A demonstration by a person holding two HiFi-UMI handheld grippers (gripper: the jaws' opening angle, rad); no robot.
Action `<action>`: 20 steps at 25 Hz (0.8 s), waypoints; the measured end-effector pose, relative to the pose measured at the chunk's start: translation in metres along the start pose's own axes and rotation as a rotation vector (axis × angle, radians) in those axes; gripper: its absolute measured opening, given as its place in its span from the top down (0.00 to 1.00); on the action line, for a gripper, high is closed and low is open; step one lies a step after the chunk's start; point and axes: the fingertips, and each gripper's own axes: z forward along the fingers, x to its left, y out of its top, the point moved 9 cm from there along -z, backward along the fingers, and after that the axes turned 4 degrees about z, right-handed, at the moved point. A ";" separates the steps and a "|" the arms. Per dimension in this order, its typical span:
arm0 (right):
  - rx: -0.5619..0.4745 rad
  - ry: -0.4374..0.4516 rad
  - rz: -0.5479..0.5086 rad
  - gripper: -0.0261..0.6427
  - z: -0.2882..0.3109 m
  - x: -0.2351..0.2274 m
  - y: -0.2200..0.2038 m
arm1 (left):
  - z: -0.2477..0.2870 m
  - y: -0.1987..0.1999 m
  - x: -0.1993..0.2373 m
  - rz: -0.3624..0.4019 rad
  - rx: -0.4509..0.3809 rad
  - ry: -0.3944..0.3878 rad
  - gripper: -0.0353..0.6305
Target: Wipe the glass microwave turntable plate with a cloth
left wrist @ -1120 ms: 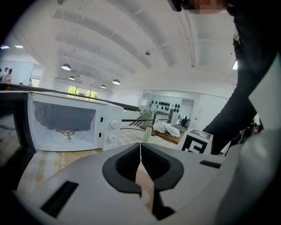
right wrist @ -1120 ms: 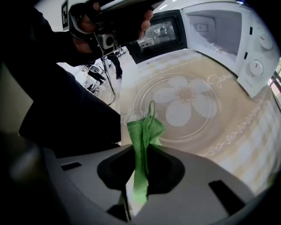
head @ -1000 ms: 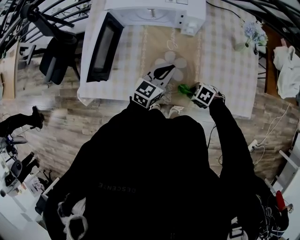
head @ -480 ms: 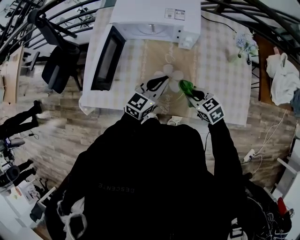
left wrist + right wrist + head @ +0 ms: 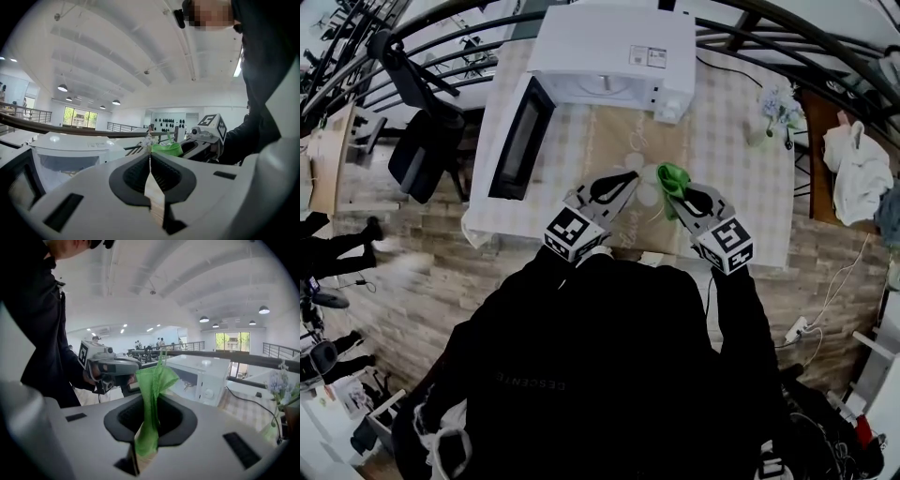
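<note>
In the head view the glass turntable plate (image 5: 645, 195) lies pale and round on the beige runner in front of the microwave (image 5: 609, 56). My left gripper (image 5: 630, 176) points over its left side with jaws shut; nothing shows clearly between them in the left gripper view (image 5: 150, 157). On the plate's right, my right gripper (image 5: 678, 190) is shut on a green mesh cloth (image 5: 672, 176). In the right gripper view the cloth (image 5: 154, 380) stands up out of the closed jaws (image 5: 150, 401). Whether the cloth touches the glass is hidden. Both gripper views tilt up toward the ceiling.
The microwave's door (image 5: 520, 141) hangs open to the left over the checked tablecloth (image 5: 736, 187). A small vase of flowers (image 5: 775, 105) stands at the table's right. A dark chair (image 5: 422, 141) is left of the table, and white fabric (image 5: 858, 159) lies far right.
The right gripper has swung from pointing left to pointing away from me, carrying the cloth to the plate's right side. The left gripper stays at the plate's left. The head view has tilted.
</note>
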 end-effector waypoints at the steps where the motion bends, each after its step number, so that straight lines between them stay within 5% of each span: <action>1: -0.041 -0.007 -0.018 0.86 -0.003 0.002 0.008 | -0.001 0.006 0.000 0.008 -0.012 -0.001 0.91; 10: -0.412 -0.062 -0.027 0.86 -0.035 0.017 0.062 | -0.009 0.057 0.001 0.053 -0.116 -0.005 0.91; 20: -0.481 -0.096 -0.017 0.87 -0.045 0.015 0.077 | -0.002 0.080 -0.003 0.063 -0.139 -0.031 0.91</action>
